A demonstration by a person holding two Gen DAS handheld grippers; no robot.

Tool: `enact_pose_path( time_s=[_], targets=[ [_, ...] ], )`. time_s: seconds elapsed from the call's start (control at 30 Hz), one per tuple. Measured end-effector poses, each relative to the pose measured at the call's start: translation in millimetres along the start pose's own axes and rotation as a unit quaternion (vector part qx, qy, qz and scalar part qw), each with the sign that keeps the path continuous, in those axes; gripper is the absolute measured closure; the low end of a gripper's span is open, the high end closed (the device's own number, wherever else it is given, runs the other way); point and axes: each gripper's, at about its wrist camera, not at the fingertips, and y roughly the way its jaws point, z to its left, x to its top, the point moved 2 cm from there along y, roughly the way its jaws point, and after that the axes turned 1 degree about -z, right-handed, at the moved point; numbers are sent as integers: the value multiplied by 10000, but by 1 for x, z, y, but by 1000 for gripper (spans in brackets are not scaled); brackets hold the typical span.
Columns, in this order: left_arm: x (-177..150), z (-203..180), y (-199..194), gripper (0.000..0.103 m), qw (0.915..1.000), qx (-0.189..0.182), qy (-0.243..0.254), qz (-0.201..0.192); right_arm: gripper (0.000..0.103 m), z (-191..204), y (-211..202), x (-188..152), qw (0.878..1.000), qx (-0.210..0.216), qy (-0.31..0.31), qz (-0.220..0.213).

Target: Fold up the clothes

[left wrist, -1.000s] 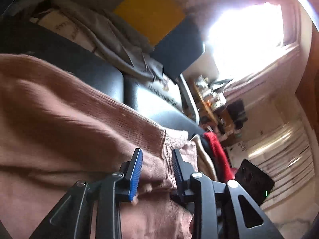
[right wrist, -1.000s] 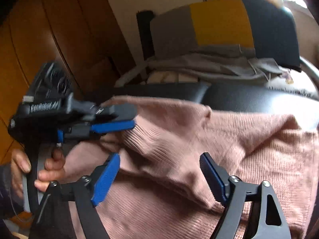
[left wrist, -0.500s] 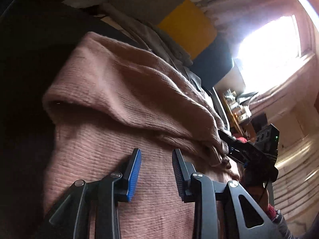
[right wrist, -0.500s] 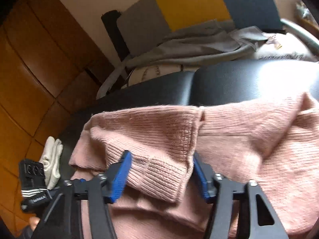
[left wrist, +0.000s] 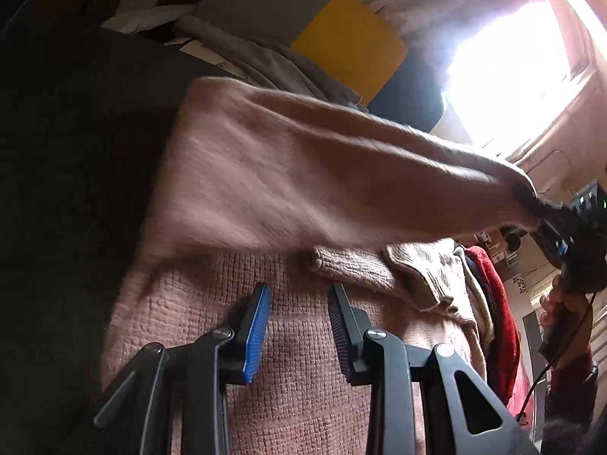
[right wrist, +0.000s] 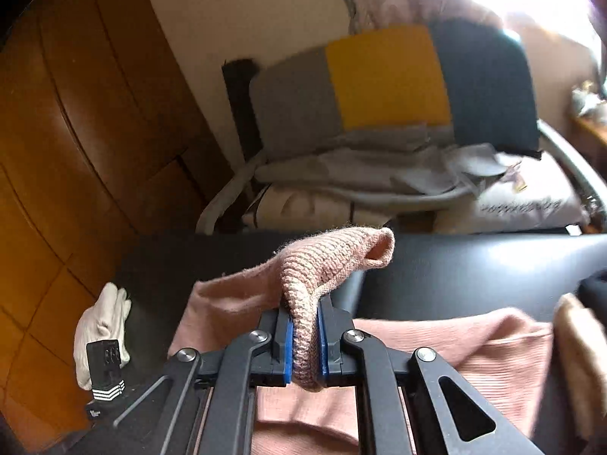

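Observation:
A pink knit sweater (left wrist: 288, 341) lies spread on a black padded surface (left wrist: 76, 151). Its sleeve (left wrist: 303, 174) is stretched taut to the right and held off the body. My right gripper (right wrist: 303, 341) is shut on the ribbed cuff (right wrist: 334, 258) of that sleeve; the same gripper (left wrist: 557, 227) shows at the right edge of the left wrist view, with a hand (left wrist: 561, 303) below it. My left gripper (left wrist: 299, 318) hovers open just above the sweater's body, with nothing between its blue pads (left wrist: 258, 326).
A grey, yellow and dark cushion (right wrist: 390, 79) leans on the wall behind, over a pile of grey clothes (right wrist: 379, 174). Red and other garments (left wrist: 497, 303) are heaped to the right. A white glove (right wrist: 98, 322) and a small black device (right wrist: 104, 364) sit at the left edge.
My right gripper has shut on the sleeve cuff and pulled it up and out to the right. The left gripper stays open, now lower over the sweater's body.

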Motion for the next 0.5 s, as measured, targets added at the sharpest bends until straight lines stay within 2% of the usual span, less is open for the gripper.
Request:
enact_pose_path(
  time_s=[0.17, 0.3, 0.37, 0.4, 0.5],
  targets=[
    [-4, 3, 0, 72, 9997, -120, -164, -107, 93, -47, -5, -34, 9980, -387, 379, 316],
    [-5, 9, -3, 71, 9982, -332, -441, -221, 93, -90, 17, -86, 9914, -588, 927, 715],
    [-6, 13, -5, 71, 9972, -421, -572, -243, 89, -99, 18, -96, 9902, -504, 1127, 658],
    [-6, 15, -5, 71, 9966, -457, -631, -250, 83, -102, 17, -97, 9899, -445, 1207, 588],
    [-4, 20, -7, 68, 9931, -672, -920, -277, 75, -110, 14, -101, 9884, -271, 1447, 378]
  ],
)
